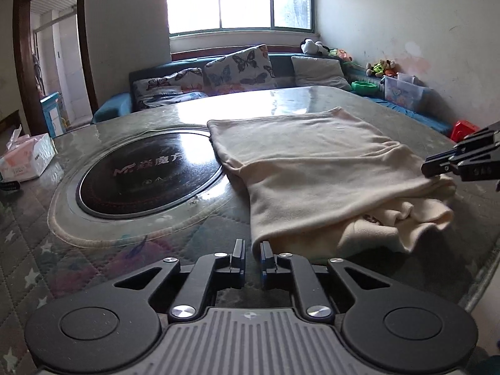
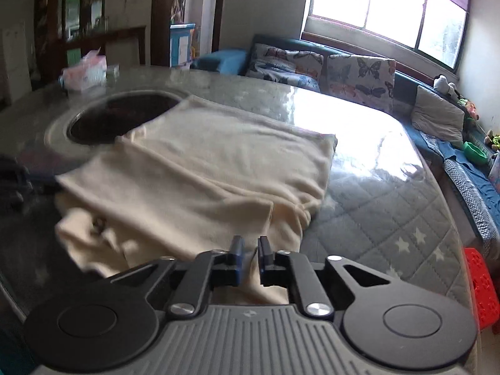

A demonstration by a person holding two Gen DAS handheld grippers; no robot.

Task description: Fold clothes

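A cream garment (image 1: 315, 162) lies folded flat on the quilted table, with its loose bunched layers at the near right end. In the left wrist view my left gripper (image 1: 252, 256) sits low at the garment's near left corner. Its fingers stand a narrow gap apart with only table between them. My right gripper (image 1: 437, 168) reaches in from the right edge and touches the garment's right end. In the right wrist view the right gripper (image 2: 250, 251) hangs over the near edge of the cream garment (image 2: 218, 162), narrowly open, and cloth shows through the gap.
A round black cooktop (image 1: 147, 172) is set into the table left of the garment, partly under its corner. A tissue box (image 1: 25, 159) stands at the far left. A sofa with butterfly cushions (image 1: 237, 68) runs behind the table, and a red stool (image 2: 481, 290) stands to the right.
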